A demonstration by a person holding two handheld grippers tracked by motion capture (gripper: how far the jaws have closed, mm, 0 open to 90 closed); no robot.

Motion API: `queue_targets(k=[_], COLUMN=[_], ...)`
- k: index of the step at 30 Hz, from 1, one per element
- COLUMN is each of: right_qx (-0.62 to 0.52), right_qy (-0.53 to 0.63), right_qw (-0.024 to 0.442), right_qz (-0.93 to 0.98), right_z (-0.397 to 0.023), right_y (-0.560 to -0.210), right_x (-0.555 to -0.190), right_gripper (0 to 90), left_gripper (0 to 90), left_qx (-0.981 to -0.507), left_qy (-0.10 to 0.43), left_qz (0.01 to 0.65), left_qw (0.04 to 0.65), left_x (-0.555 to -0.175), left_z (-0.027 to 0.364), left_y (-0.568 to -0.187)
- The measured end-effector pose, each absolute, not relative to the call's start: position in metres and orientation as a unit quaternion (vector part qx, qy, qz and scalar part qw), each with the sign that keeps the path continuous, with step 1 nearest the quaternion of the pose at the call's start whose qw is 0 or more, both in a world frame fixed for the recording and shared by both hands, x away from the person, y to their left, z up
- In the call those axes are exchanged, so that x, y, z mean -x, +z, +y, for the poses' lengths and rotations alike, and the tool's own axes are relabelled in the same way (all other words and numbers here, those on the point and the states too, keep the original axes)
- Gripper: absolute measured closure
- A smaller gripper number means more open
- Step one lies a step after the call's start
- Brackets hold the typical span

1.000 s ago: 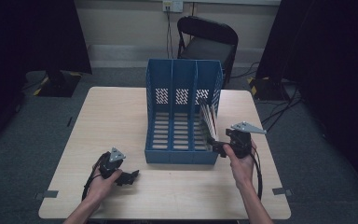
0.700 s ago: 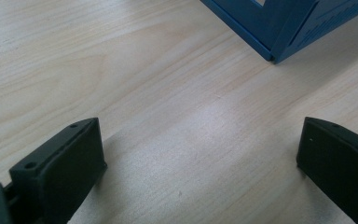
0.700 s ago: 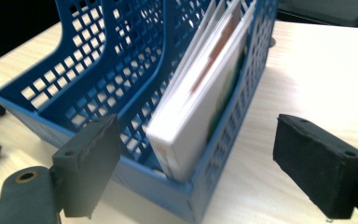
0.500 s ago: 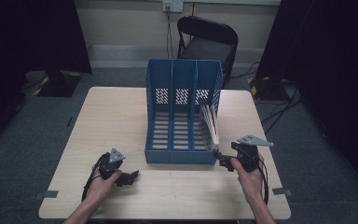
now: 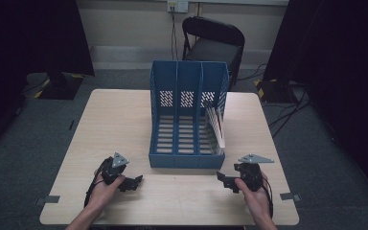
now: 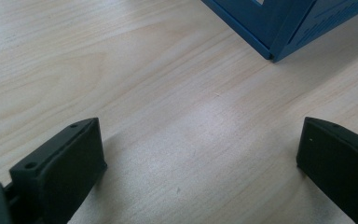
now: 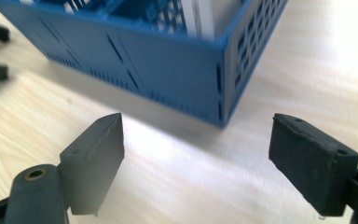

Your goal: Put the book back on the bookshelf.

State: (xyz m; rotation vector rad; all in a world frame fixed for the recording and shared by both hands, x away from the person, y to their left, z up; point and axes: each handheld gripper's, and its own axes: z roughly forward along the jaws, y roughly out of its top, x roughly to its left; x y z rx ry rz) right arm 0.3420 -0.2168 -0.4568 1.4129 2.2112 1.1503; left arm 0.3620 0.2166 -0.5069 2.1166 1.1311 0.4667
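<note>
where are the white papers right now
In the high view the white papers stand leaning in the rightmost compartment of the blue plastic file rack, mid-table, beyond the open right gripper. In the right gripper view they rise behind the rack's front wall.

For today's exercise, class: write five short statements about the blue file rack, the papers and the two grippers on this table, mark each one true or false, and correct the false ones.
1. The blue file rack has three compartments. True.
2. The papers stand in the rack's leftmost compartment. False: they lean in the rightmost one, as the high view shows.
3. The right gripper holds the papers. False: its jaws stand wide apart with nothing between them, in front of the rack's corner.
4. The left gripper is open over bare table. True.
5. A chair stands behind the table. True.
</note>
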Motion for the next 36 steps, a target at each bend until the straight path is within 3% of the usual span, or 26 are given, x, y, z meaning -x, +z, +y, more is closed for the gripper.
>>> queue_targets(k=[3,13,21,36], right_qx=[-0.496,-0.490,-0.451,-0.449], right_qy=[0.389,0.335,0.326,0.347], right_qw=[0.115,0.113,0.182,0.196], right_qz=[0.768,0.797,0.811,0.800], right_z=[-0.219,-0.203,-0.189,-0.188], right_y=[-0.470,-0.491,-0.501,-0.506], right_x=[-0.338,-0.341,-0.335,-0.333], right_gripper=[16.9,13.9,12.0,10.1], left_gripper=[0.0,0.0,0.0,0.0], left_qx=[-0.816,-0.818,-0.817,-0.817], left_qy=[0.179,0.177,0.177,0.177], left_qz=[0.431,0.429,0.429,0.429], left_qw=[0.341,0.341,0.343,0.342], left_x=[-0.361,-0.359,-0.359,-0.362], left_z=[0.216,0.208,0.207,0.207], left_y=[-0.507,-0.507,-0.507,-0.507])
